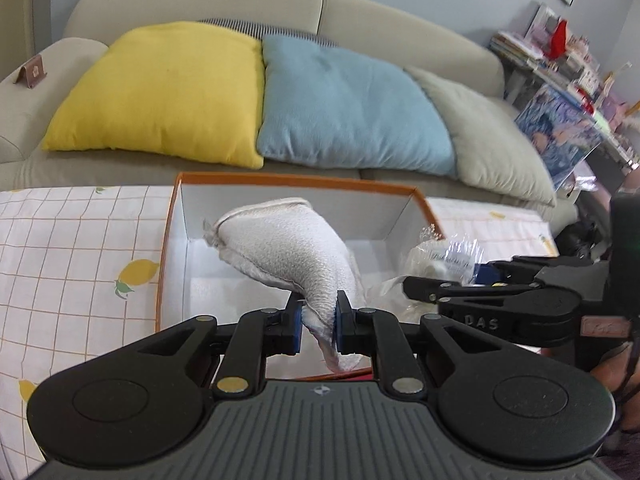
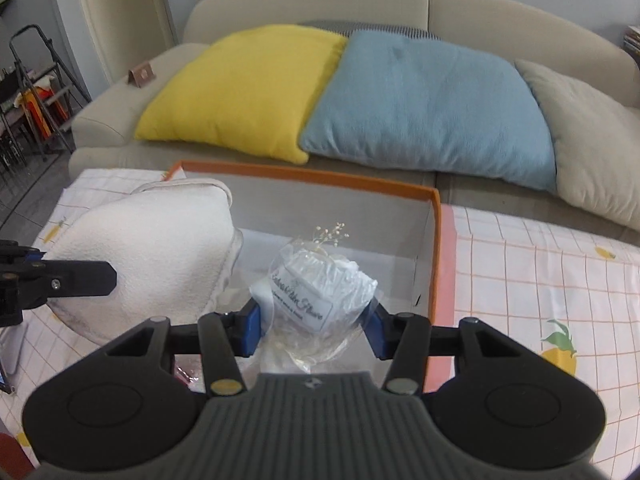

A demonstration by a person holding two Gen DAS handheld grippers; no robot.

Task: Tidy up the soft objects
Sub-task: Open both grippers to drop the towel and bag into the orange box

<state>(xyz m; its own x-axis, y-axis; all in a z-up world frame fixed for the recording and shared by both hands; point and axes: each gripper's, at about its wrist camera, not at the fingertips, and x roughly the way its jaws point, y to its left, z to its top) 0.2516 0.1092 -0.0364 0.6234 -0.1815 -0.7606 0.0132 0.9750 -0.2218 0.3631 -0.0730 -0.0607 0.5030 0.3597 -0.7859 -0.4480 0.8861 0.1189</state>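
Note:
My left gripper (image 1: 319, 322) is shut on a white terry cloth (image 1: 280, 248), pinching its lower corner; the cloth hangs over the left half of an orange-rimmed white box (image 1: 296, 179). The right wrist view shows the same cloth (image 2: 160, 252) and the left gripper's finger (image 2: 80, 278) at the left. My right gripper (image 2: 314, 330) is shut on a clear plastic packet (image 2: 320, 288) holding something white with a printed label and a dried sprig, above the box (image 2: 320, 178). From the left wrist view, that packet (image 1: 440, 258) and the right gripper's fingers (image 1: 440, 294) are at right.
The box rests on a lemon-print checked tablecloth (image 2: 540, 272). Behind it stands a beige sofa (image 1: 400, 16) with a yellow cushion (image 1: 168, 92), a blue cushion (image 1: 344, 108) and a grey-green cushion (image 1: 492, 144). A cluttered shelf (image 1: 568, 68) is at the right; a ladder (image 2: 36, 80) at the left.

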